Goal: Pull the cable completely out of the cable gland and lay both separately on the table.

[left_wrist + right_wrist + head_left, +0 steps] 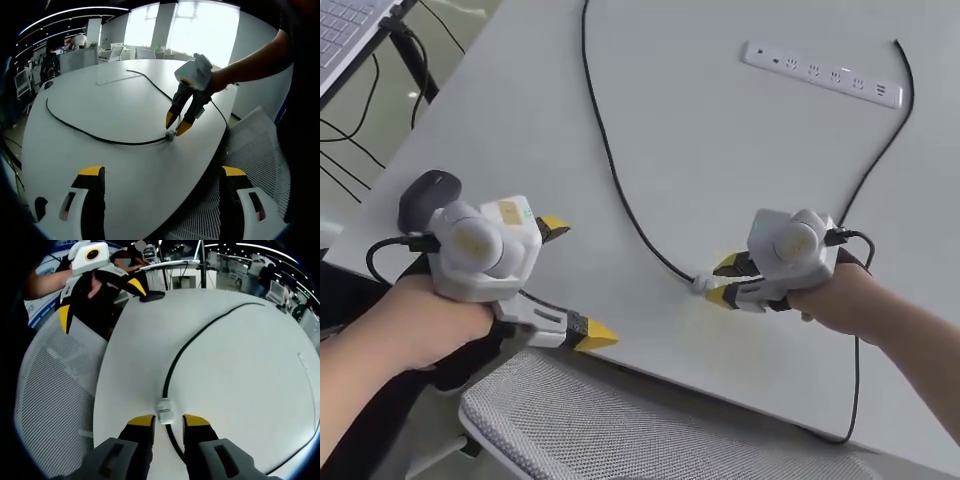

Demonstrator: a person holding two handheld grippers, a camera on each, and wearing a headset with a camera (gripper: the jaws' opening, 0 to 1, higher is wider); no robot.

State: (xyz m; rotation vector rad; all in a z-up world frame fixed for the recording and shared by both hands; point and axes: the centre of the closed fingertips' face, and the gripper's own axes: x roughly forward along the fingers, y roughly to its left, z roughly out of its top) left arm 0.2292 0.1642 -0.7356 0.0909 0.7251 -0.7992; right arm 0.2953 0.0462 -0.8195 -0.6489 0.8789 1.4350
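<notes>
Claws, one in each of our hands, work over a white table [720,150]. A black cable [620,185] curves across the table and runs through a small white gland [166,412] lying flat near the table's near edge.

The right claw [720,281] is low at the gland. Its jaws stand narrowly apart, one on each side of the gland, and seem not to be pressing on it. In the right gripper view the cable leaves the gland on both sides: one part runs away across the table, the other passes back under the claw.

The left claw [574,282] is wide open and holds nothing. It hovers over the table edge above a mesh chair [620,420], well apart from the gland.

We judge the step in hand is gripping the gland. To do it well, we close the right claw on the gland's body and not on the cable. Then we bring the left claw across and grip the cable just beside the gland. We pull straight along the cable's line, keeping it low over the table. We cannot tell where the cable's ends lie, so we check which side is shorter first.
</notes>
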